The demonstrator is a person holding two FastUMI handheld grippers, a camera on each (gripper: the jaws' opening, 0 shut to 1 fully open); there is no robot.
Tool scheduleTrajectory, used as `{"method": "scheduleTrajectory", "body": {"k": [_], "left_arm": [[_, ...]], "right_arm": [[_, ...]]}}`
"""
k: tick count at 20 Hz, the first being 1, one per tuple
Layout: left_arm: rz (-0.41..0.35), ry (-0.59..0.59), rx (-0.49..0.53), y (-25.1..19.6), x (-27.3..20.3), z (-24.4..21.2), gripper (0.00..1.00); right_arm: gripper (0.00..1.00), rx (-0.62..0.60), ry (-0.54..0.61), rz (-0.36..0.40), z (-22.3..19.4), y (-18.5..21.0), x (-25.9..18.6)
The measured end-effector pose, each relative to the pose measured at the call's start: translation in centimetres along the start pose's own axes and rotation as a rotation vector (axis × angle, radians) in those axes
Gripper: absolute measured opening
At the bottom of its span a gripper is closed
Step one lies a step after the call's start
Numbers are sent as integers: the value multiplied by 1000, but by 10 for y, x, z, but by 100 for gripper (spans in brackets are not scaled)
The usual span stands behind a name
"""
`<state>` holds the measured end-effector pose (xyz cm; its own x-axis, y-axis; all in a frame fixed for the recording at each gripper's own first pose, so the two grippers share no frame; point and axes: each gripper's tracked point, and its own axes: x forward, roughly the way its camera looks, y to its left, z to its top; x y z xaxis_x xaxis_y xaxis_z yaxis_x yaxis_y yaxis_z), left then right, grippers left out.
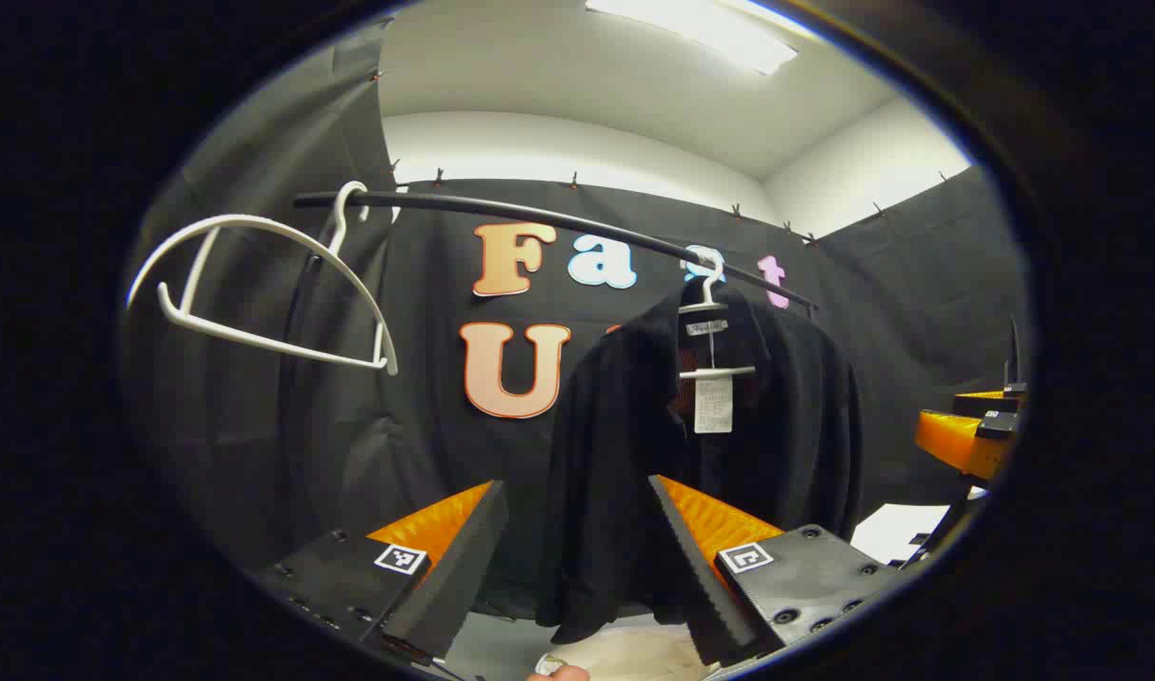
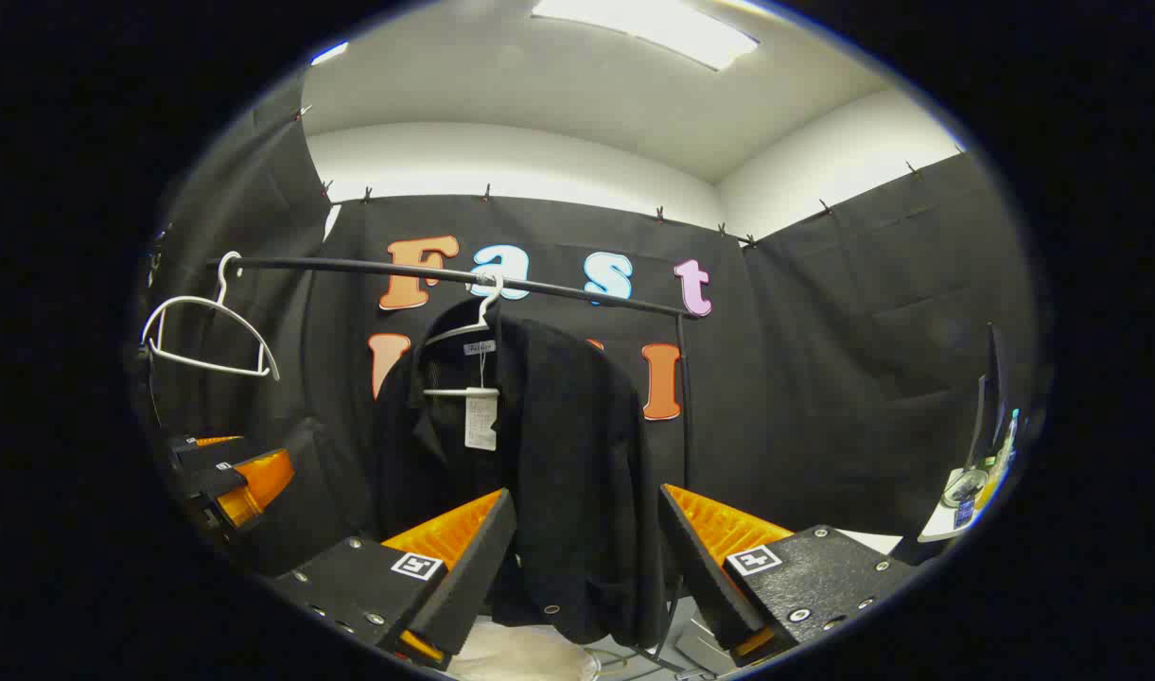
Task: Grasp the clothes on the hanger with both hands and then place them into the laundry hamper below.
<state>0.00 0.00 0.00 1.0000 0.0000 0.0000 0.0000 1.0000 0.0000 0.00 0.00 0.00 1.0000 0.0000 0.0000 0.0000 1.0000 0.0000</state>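
A black jacket (image 1: 624,445) hangs on a white hanger (image 1: 714,307) from a black rail (image 1: 539,219), a paper tag at its collar. My left gripper (image 1: 575,492) is open, short of the jacket's lower left part, with nothing between its fingers. In the right gripper view the jacket (image 2: 558,454) hangs straight ahead, and my right gripper (image 2: 586,497) stands open before its lower half, not touching it. Something pale (image 2: 520,657) shows under the hem, perhaps the hamper; I cannot tell. The right gripper (image 1: 965,435) shows at the far right, the left gripper (image 2: 236,478) at the left.
An empty white hanger (image 1: 255,284) hangs tilted at the rail's left end, also seen as the empty hanger (image 2: 208,331) in the right gripper view. A small table with bottles (image 2: 974,492) stands at the far right. A fingertip (image 1: 563,673) peeks in at the bottom.
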Motion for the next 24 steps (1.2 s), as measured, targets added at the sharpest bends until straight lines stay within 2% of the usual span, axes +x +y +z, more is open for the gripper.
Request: {"method": "scheduleTrajectory", "body": {"k": [2,4,8,9,12,17,18,20,24], "left_arm": [[-54,-17,-21,-4,8,-3,99],[-68,-16,-31,-8,17,-5,96],[-36,0,-66,-17,21,-8,96],[-37,0,-64,-21,19,-8,100],[1,-28,-35,-17,13,-3,96],[17,-20,-10,-18,8,-3,96],[21,-22,-8,-18,8,-2,100],[35,-25,0,-15,6,-1,96],[49,-31,-4,-11,4,1,98]], "right_arm": [[94,10,6,-21,-1,7,-2],[93,25,19,-19,-5,11,0],[93,6,43,19,-18,8,5],[93,-8,49,34,-24,8,6],[93,2,78,60,-37,7,9],[94,29,59,96,-40,13,7],[93,27,47,102,-39,14,6],[93,16,42,111,-40,17,4],[93,-15,4,136,-33,27,11]]}}
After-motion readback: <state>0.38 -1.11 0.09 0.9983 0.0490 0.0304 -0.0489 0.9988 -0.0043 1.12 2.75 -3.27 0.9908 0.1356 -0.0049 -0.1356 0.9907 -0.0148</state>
